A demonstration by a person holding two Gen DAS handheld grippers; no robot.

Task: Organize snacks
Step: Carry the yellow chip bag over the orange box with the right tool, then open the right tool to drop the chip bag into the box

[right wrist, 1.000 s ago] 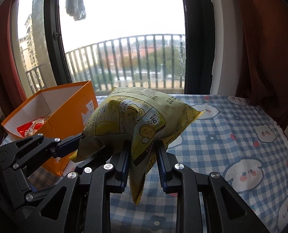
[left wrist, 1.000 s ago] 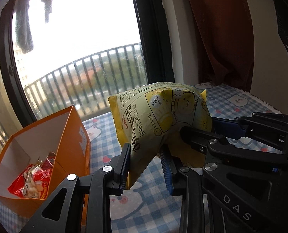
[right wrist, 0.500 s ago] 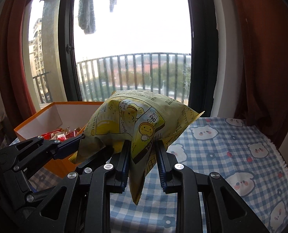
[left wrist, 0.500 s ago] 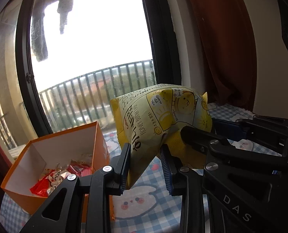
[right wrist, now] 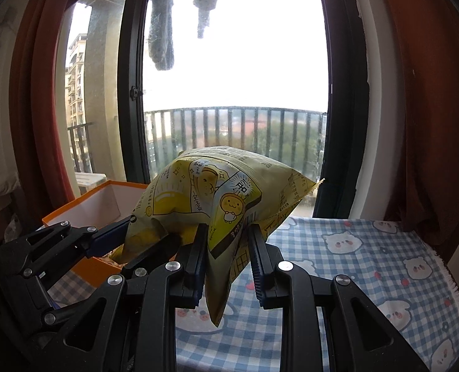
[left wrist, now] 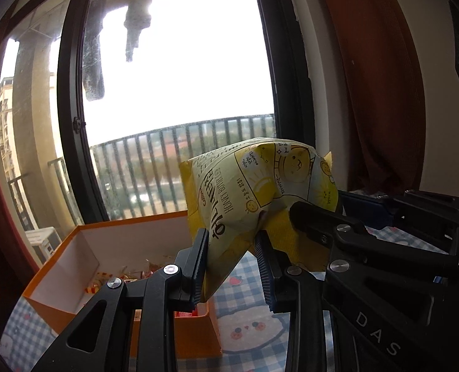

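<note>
Judging by what lies in the orange box [left wrist: 74, 260], the sorting is partly done: a few small wrapped snacks already sit on its floor, and the large yellow chip bag [left wrist: 260, 192] is not yet in. The bag hangs in the air above the checked tablecloth [right wrist: 368, 266], beside the box's near corner, carried by both tools. The left gripper [left wrist: 231, 266] pinches one lower corner of the bag; the right gripper [right wrist: 226, 263] pinches the other, each with its pads pressed into the foil. What is left, I judge, is to bring the bag over the box and let go. The left gripper and the bag hide much of the box's inside, so its contents cannot be counted; whether more snacks wait elsewhere is out of view.
</note>
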